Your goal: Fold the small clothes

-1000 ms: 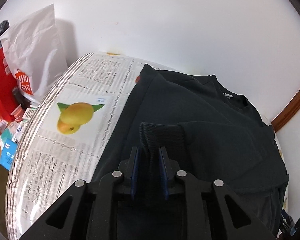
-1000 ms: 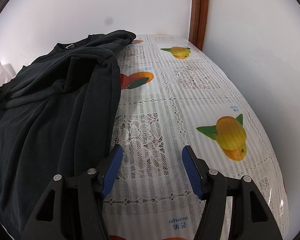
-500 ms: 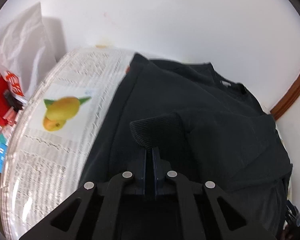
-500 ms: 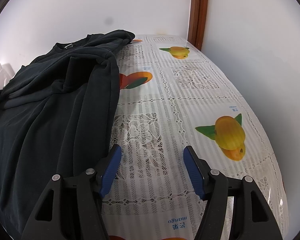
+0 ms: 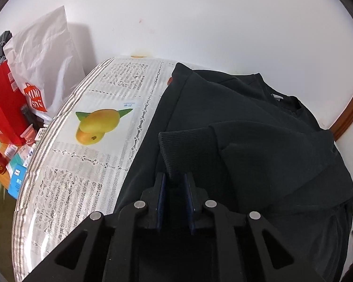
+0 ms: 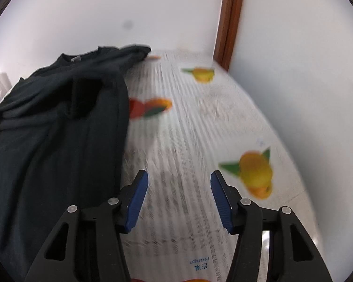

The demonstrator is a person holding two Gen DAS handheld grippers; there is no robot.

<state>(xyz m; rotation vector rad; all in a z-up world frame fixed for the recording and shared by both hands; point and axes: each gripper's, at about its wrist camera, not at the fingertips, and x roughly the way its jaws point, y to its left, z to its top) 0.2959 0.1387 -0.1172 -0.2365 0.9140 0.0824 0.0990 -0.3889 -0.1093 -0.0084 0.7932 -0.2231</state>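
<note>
My left tongs [image 5: 174,185] have just eased apart a little, the ribbed cuff [image 5: 186,144] between the pads; whether they press it I cannot tell. I brought that sleeve in over the chest, I judge, so the black sweatshirt [image 5: 258,141] narrows for folding. My right tongs [image 6: 179,188] stand about half open with nothing in them, having just narrowed a little, over bare tabletop [image 6: 188,141] just beside the sweatshirt's edge, free for the next hold. The sweatshirt lies spread on the tabletop, collar [image 5: 284,98] toward the far wall.
</note>
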